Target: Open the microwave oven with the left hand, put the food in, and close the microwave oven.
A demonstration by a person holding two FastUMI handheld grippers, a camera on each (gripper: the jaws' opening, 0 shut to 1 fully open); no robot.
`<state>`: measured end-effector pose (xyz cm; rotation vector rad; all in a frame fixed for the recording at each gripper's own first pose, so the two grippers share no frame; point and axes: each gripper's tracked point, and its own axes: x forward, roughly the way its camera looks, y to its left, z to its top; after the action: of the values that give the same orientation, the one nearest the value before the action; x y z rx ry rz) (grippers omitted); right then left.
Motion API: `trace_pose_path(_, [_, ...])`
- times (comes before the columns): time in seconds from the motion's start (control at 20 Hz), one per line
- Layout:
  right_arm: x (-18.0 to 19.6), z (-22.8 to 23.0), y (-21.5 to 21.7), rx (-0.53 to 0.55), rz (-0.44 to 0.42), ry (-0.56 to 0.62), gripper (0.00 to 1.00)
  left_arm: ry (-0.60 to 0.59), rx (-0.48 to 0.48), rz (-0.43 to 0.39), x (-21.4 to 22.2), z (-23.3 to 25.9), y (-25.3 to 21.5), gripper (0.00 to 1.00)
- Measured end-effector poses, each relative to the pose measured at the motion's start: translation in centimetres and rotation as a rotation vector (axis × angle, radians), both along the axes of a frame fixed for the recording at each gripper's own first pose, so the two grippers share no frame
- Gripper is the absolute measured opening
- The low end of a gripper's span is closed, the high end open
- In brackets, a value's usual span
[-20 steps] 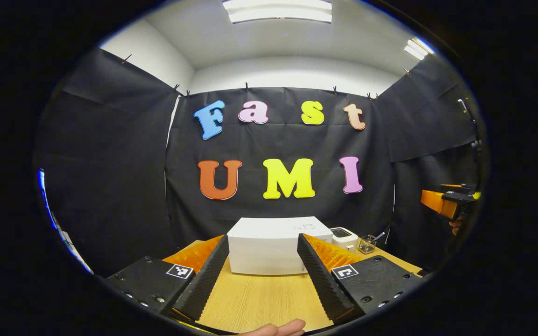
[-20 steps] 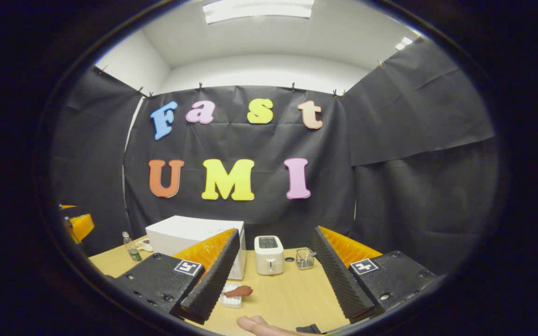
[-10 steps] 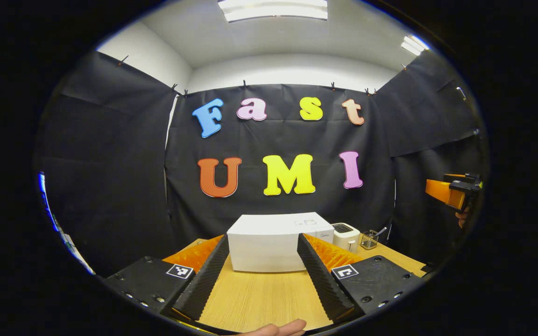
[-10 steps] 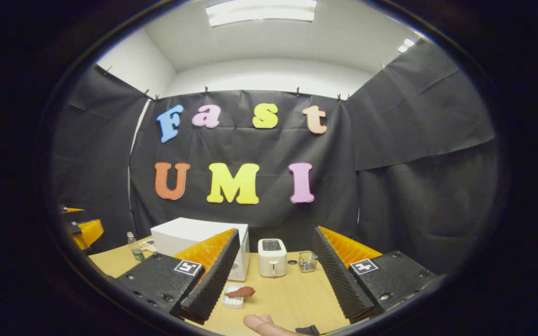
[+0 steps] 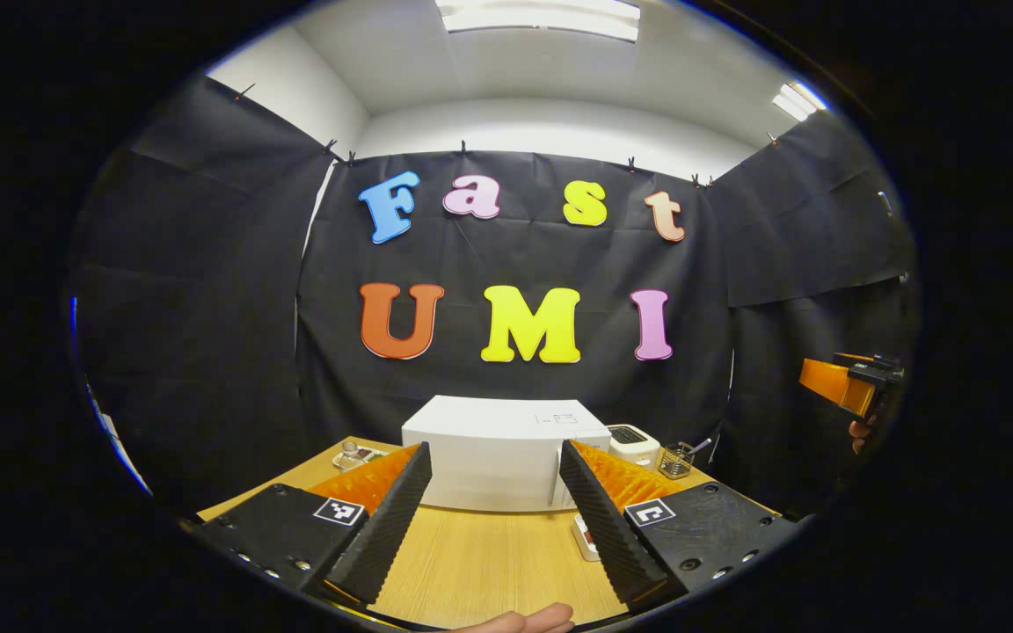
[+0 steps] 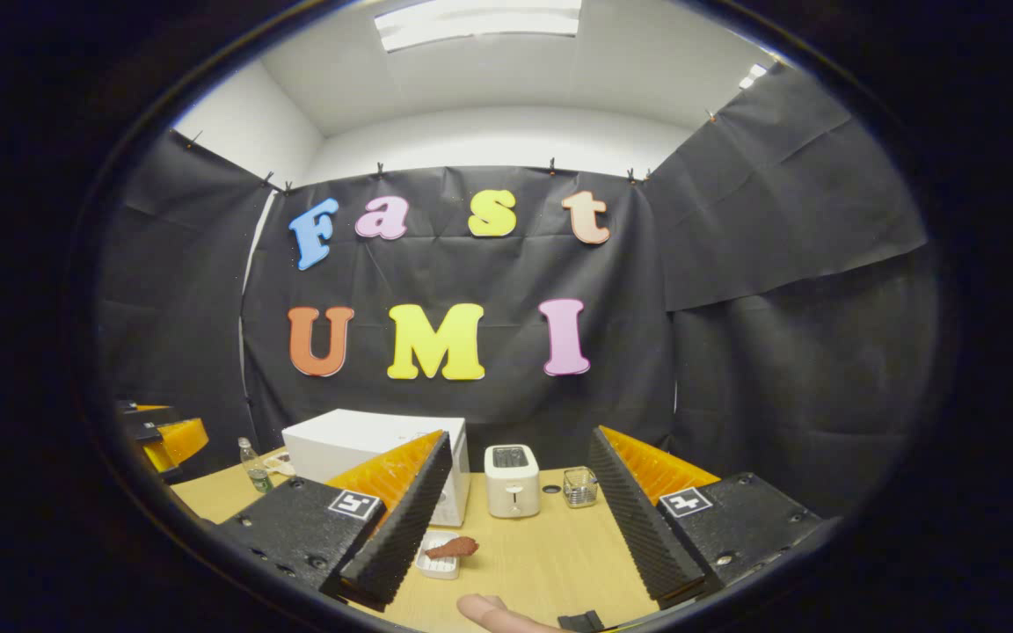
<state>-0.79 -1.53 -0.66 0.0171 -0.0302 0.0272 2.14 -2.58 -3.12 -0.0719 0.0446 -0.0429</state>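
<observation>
Above the wooden table (image 5: 471, 563) the left gripper (image 5: 493, 514) hung with its fingers spread wide, holding nothing; the white microwave oven (image 5: 493, 457) stood shut straight ahead, well apart. The right gripper (image 6: 515, 519) was likewise spread and empty over the table. The reddish food (image 6: 452, 549) lay on a small white tray (image 6: 436, 567) before the microwave, a toaster (image 6: 511, 479) and a glass holder (image 6: 579, 486) beside it

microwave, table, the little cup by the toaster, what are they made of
Microwave: smooth matte white shell, probably painted metal, possibly plastic; the look leaves it open.
Table: light wood or wood-look laminate, with fine straight grain lines.
Cup beside the toaster: clear, see-through walls, so glass or clear plastic.
</observation>
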Motion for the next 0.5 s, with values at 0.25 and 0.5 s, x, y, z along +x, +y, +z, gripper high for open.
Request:
trace_pose_path(0.25, [0.6, -0.5, -0.5, 0.046, -0.008, -0.038, 1.0, 0.05, -0.021, -0.034, 6.7, -3.4, -2.7, 0.92])
trace_pose_path(0.5, [0.7, -0.6, -1.1, 0.032, 0.008, -0.052, 1.0, 0.095, -0.051, -0.077, 15.1, -9.0, -6.2, 0.92])
